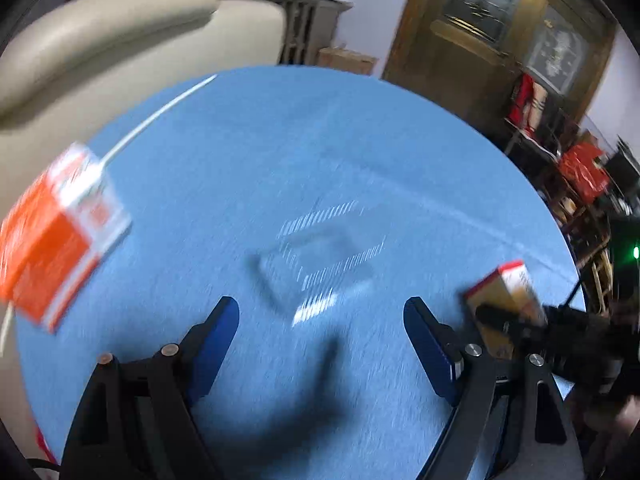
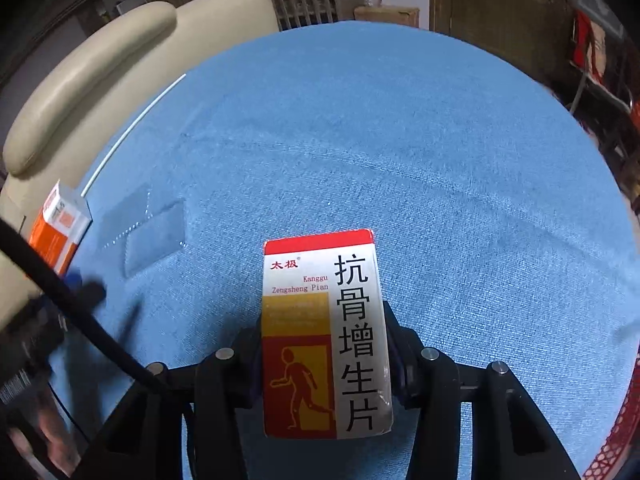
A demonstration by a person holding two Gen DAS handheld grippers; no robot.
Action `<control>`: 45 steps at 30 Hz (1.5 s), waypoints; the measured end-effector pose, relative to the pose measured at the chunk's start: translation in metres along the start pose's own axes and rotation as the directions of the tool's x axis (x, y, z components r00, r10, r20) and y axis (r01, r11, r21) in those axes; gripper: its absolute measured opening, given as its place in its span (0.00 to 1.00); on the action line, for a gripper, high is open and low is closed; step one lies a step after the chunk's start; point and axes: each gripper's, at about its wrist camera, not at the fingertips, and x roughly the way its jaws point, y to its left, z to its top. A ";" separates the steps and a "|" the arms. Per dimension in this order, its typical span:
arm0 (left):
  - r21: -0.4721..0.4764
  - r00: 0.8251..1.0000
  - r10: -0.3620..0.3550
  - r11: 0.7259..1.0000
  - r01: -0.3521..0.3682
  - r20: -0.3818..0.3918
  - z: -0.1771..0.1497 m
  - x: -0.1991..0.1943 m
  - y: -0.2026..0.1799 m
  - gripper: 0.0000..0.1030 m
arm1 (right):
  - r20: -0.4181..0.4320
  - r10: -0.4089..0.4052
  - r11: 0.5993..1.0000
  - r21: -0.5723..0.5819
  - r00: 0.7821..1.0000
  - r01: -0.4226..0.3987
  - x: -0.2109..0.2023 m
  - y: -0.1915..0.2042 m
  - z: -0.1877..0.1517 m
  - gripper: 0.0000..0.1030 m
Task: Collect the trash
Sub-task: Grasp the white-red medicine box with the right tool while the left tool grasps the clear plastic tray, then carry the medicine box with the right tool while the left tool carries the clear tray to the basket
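Both cams ride on the handheld grippers, looking forward along the fingers and tilted steeply down at the round blue table (image 1: 280,140), pretty close in. The left one is motion-blurred, with its own fingers (image 1: 224,332) at 6 o'clock and the other gripper (image 1: 520,328) poking in around 4. The right one is sharp, half filled by a medicine box (image 2: 324,332) at 6. Shared stuff: the tabletop, the orange box (image 1: 60,236) at 9 in both, the beige sofa (image 2: 100,80) at 10, and the clear wrapper (image 1: 316,264).
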 end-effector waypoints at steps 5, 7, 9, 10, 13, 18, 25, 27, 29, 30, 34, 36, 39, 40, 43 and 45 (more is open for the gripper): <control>0.175 1.000 -0.018 0.984 0.021 -0.018 0.022 0.011 0.001 0.82 | 0.007 0.035 0.999 0.021 0.999 -0.036 -0.002 -0.004 -0.001 0.50; 0.264 0.996 -0.050 0.962 0.070 -0.079 0.028 0.020 0.002 0.82 | 0.012 0.039 0.999 0.013 0.999 -0.039 -0.003 -0.004 -0.002 0.51; 0.326 0.994 -0.061 0.941 0.088 -0.092 0.030 0.025 0.001 0.82 | 0.016 0.038 0.999 0.008 0.999 -0.038 -0.003 -0.005 -0.003 0.51; 0.352 0.992 -0.066 0.931 0.099 -0.105 0.033 0.029 -0.001 0.82 | 0.017 0.039 0.999 0.009 0.999 -0.039 -0.003 -0.005 -0.004 0.51; 0.378 0.988 -0.074 0.918 0.120 -0.134 0.042 0.040 -0.004 0.82 | 0.017 0.044 0.999 0.011 0.999 -0.044 -0.003 -0.006 -0.004 0.51; 0.380 0.983 -0.062 0.916 0.125 -0.174 0.039 0.055 -0.011 0.66 | 0.013 0.034 0.999 0.006 0.999 -0.034 -0.004 -0.007 -0.005 0.51; 0.284 0.990 0.010 0.958 0.030 -0.138 0.019 0.042 -0.012 0.51 | 0.007 0.030 1.000 -0.004 1.000 -0.030 0.000 0.003 -0.007 0.49; 0.249 0.992 0.040 0.969 -0.008 -0.124 0.008 0.032 -0.013 0.51 | 0.006 0.034 0.999 -0.005 0.999 -0.034 -0.003 0.003 -0.012 0.49; 0.217 0.991 0.057 0.976 -0.029 -0.121 -0.005 0.023 -0.018 0.51 | 0.006 0.039 0.999 -0.005 0.999 -0.039 -0.006 0.004 -0.018 0.49; 0.200 0.991 0.064 0.979 -0.040 -0.114 -0.009 0.017 -0.020 0.51 | 0.008 0.040 0.999 -0.005 0.999 -0.040 -0.008 0.004 -0.021 0.49; 0.157 0.993 0.083 0.985 -0.069 -0.082 -0.023 -0.002 -0.032 0.51 | 0.020 0.050 0.999 -0.003 0.999 -0.050 -0.019 0.006 -0.033 0.49; 0.143 0.994 0.085 0.987 -0.074 -0.073 -0.029 0.001 -0.041 0.51 | 0.027 0.055 0.998 -0.002 0.998 -0.055 -0.025 0.006 -0.040 0.49; 0.131 0.995 0.081 0.989 -0.072 -0.065 -0.037 -0.008 -0.048 0.51 | 0.039 0.064 0.998 -0.001 0.997 -0.064 -0.035 0.007 -0.050 0.49; 0.129 0.995 0.083 0.989 -0.074 -0.063 -0.038 -0.008 -0.049 0.51 | 0.043 0.067 0.998 0.001 0.997 -0.067 -0.039 0.006 -0.056 0.49; 0.119 0.994 0.090 0.989 -0.082 -0.057 -0.044 -0.013 -0.053 0.51 | 0.050 0.075 0.997 0.014 0.996 -0.075 -0.046 0.003 -0.067 0.49; 0.106 0.995 0.088 0.991 -0.082 -0.053 -0.049 -0.016 -0.055 0.51 | 0.054 0.079 0.996 0.023 0.995 -0.081 -0.051 0.000 -0.075 0.49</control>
